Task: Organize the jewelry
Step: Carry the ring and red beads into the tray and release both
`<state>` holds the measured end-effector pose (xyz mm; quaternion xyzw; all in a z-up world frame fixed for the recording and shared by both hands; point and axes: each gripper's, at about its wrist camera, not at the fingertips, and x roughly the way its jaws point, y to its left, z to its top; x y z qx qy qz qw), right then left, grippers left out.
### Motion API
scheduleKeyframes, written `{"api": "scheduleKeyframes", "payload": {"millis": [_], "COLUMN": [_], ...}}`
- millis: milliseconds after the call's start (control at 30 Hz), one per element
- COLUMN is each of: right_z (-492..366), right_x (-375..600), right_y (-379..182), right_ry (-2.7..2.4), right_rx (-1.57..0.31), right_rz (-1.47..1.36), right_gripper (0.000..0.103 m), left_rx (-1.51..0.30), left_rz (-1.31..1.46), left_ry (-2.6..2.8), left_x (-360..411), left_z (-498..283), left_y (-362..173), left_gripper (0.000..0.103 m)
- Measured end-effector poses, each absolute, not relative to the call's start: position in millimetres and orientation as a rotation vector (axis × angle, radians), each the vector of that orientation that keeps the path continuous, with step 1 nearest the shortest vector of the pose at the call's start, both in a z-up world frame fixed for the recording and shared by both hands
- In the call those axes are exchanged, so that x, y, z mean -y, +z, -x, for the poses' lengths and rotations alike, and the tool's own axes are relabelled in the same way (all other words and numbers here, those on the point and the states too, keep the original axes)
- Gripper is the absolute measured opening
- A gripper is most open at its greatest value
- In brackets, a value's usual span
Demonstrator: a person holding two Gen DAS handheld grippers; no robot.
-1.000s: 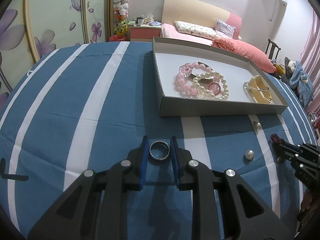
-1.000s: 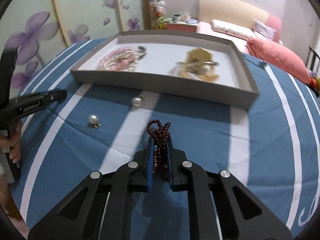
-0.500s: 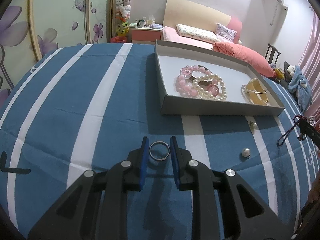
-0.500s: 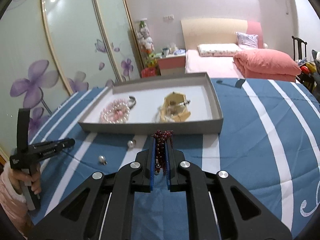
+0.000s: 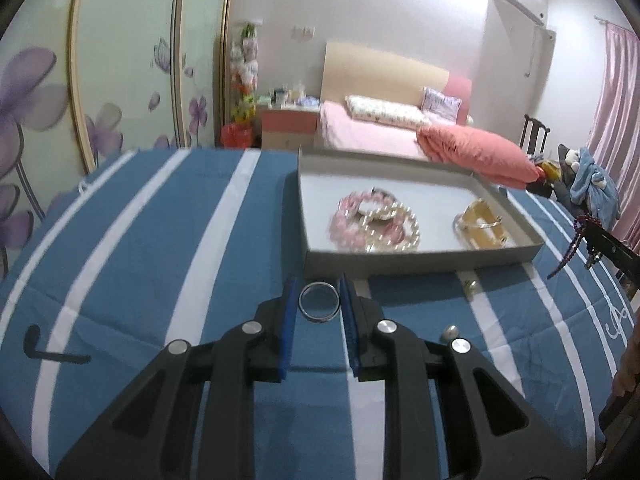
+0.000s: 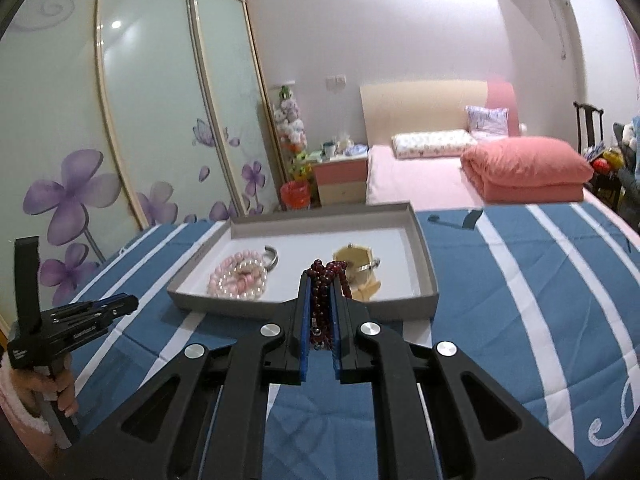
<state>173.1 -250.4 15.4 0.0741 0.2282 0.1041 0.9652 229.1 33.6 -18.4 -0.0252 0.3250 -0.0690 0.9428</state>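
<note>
Tray (image 6: pixel 424 236) lies just ahead of right gripper (image 6: pixel 320 308), clamped on dark beads (image 6: pixel 326 280); left gripper (image 5: pixel 319 304), pinching ring (image 5: pixel 319 307), sits farther off

Glossy metal ring (image 5: pixel 319 308), shiny dark-red beads (image 6: pixel 322 280), matt grey cardboard tray (image 5: pixel 420 258).

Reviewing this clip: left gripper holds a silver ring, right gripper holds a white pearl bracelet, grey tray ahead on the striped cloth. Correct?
Not quite. The right gripper is shut on a dark red bead string, as the right wrist view shows; the pearl bracelet lies in the grey tray. The left gripper does hold the silver ring.
</note>
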Motion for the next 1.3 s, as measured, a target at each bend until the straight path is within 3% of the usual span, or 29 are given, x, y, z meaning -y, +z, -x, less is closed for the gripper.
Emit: {"api": "scheduleKeyframes", "payload": {"millis": [600, 1300], "right_z": [-167.1, -197.2], "right_x": [238.5, 233.2], "right_y": [35.7, 39.6], "right_ry": [0.153, 0.13], "right_rx": [-0.262, -0.206], "right_rz": [-0.087, -0.073], "right_gripper": [0.009, 0.01], "left_rx": [-0.345, -0.325], "left_rz": [-0.085, -0.051], "left_ry": [-0.092, -0.109], "left_x": [9.8, 27.7], "left_z": [-202.4, -244.2], "left_y": [27.8, 26.7], "left_gripper": [0.022, 0.022]}}
